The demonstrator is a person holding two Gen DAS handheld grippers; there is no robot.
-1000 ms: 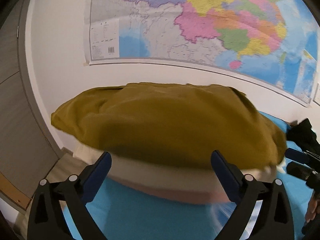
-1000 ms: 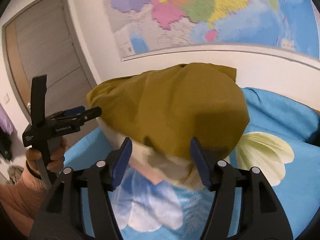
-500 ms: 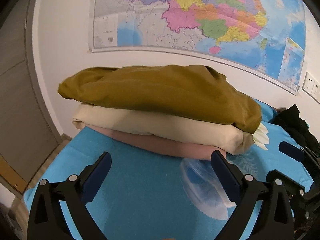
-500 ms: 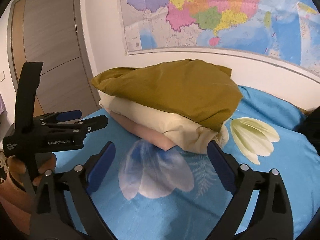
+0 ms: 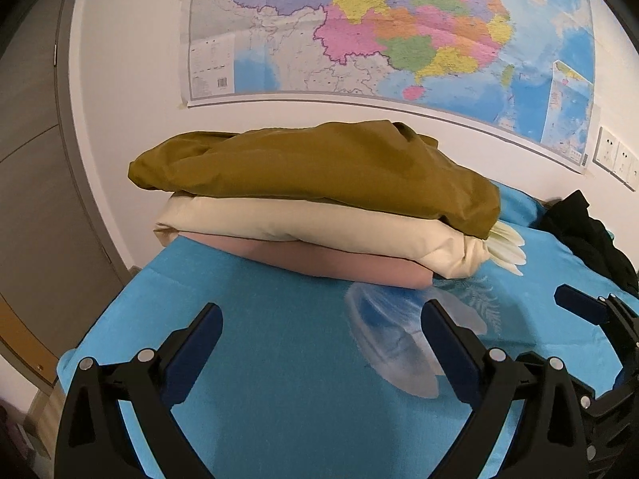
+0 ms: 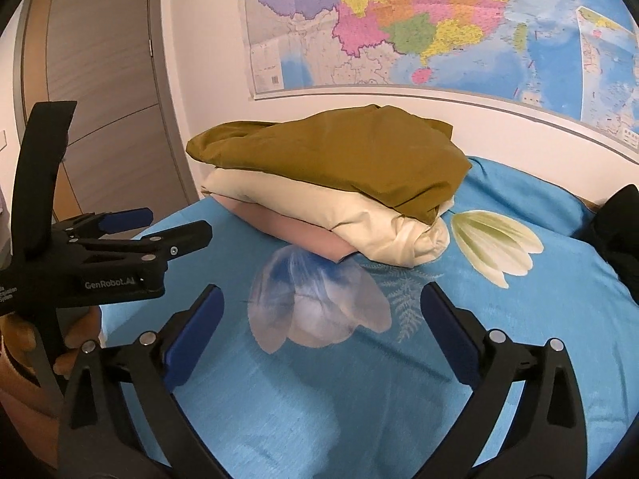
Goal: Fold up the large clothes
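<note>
A stack of folded clothes lies at the far end of the blue bed: a mustard garment [image 5: 319, 167] [image 6: 331, 159] on top, a cream one [image 5: 303, 223] [image 6: 359, 219] under it, a pink one [image 5: 339, 263] [image 6: 291, 231] at the bottom. My left gripper [image 5: 319, 339] is open and empty, well short of the stack; it also shows at the left of the right wrist view [image 6: 167, 227]. My right gripper [image 6: 321, 319] is open and empty, also back from the stack.
The blue bedsheet [image 5: 259, 359] [image 6: 439, 399] has flower prints. A black garment [image 5: 587, 235] [image 6: 623, 231] lies at the right. A map hangs on the wall [image 5: 379, 32]. A wooden door [image 6: 100, 99] stands left of the bed.
Both grippers have pulled back from the stack, which was close in front of them a second ago. The mustard garment now rests on top, free of both grippers.
</note>
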